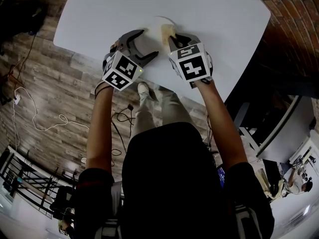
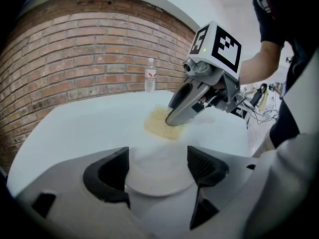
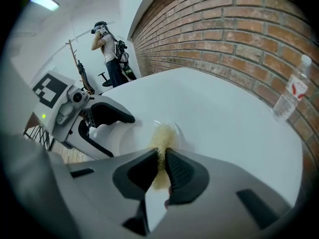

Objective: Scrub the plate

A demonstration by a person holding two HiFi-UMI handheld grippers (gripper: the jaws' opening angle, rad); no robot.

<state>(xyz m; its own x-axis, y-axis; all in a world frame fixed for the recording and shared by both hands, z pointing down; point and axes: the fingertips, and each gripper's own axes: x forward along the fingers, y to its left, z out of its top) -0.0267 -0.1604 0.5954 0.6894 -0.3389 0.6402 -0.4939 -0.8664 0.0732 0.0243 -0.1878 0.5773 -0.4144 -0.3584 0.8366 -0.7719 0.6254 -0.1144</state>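
Now, plain white plate [image 2: 159,176] between wide-apart left fingers [image 2: 107,176], yellow sponge [image 3: 162,137] tight between right fingers [image 3: 183,176].

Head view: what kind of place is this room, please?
Probably a lab or studio room rather than a kitchen: a white table stands by a bare brick wall, and loose cables lie on the wood-plank floor.
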